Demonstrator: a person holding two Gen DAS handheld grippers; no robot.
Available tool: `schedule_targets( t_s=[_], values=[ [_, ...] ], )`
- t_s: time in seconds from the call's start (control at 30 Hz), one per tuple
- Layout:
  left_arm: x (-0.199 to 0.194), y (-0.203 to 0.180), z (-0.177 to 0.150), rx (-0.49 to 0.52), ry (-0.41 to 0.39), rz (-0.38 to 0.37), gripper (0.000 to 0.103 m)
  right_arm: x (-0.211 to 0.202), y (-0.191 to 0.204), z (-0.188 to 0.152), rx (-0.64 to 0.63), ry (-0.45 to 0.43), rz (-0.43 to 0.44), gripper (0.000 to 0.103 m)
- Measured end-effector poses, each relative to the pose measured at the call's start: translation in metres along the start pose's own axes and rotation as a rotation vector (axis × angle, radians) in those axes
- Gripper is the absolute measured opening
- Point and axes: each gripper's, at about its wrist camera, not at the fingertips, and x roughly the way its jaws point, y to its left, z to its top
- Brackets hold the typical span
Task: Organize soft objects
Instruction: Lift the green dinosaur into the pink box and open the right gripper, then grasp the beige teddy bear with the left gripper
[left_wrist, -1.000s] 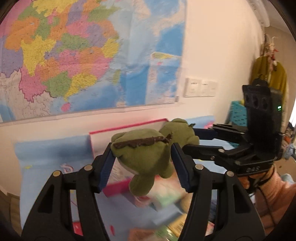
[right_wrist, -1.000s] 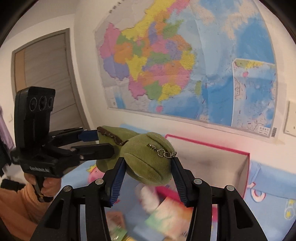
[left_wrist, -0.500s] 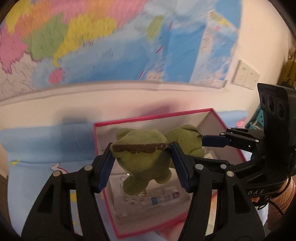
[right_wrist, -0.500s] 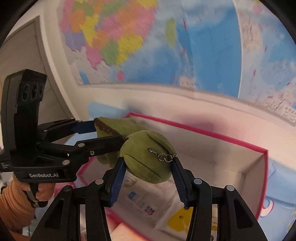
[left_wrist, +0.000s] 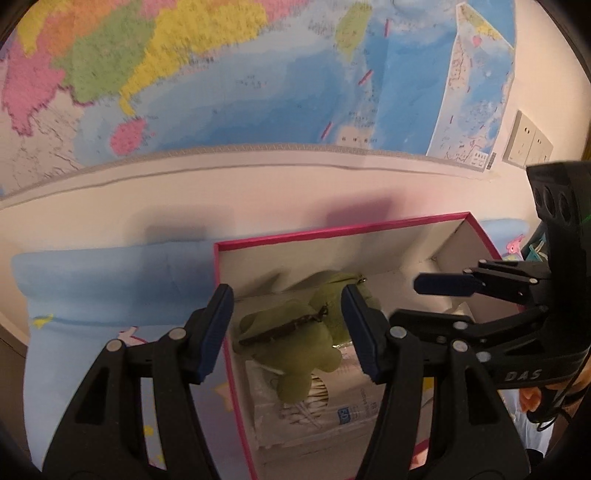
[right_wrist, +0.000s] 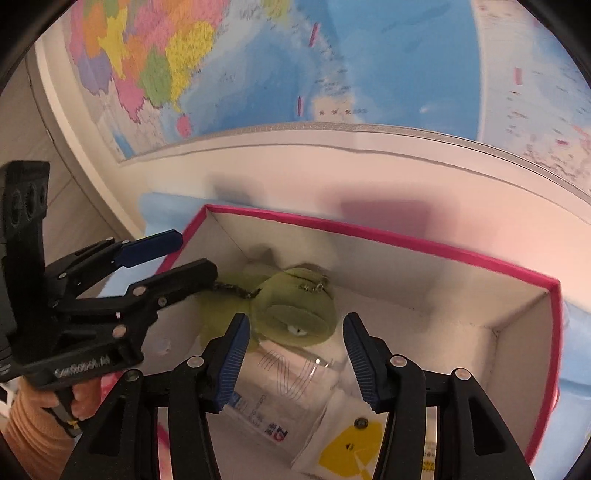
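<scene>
Wall map behind, green plush inside pink-rimmed box, both grippers' jaws spread, empty.

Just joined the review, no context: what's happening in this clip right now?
A person with a handheld gripper in each hand is putting a green plush toy into a pink-rimmed box below a wall map. Both the left gripper and right gripper are open, and the toy lies loose in the box's back corner on top of plastic packets.
</scene>
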Motion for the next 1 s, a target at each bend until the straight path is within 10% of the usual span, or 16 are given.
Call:
schedule_targets(
  t_s=[0.5,1.0],
  values=[
    [-0.141,-0.029,-0.054,0.045,-0.213,-0.276,0.072,-0.147,-0.002,-0.094,-0.051,-0.194,0.105,0.058],
    [-0.090,-0.117,-0.151,0.165,0.136,-0.439,0.072,-0.128,-0.067,-0.235,0.255,-0.021,0.111,0.059]
  ],
)
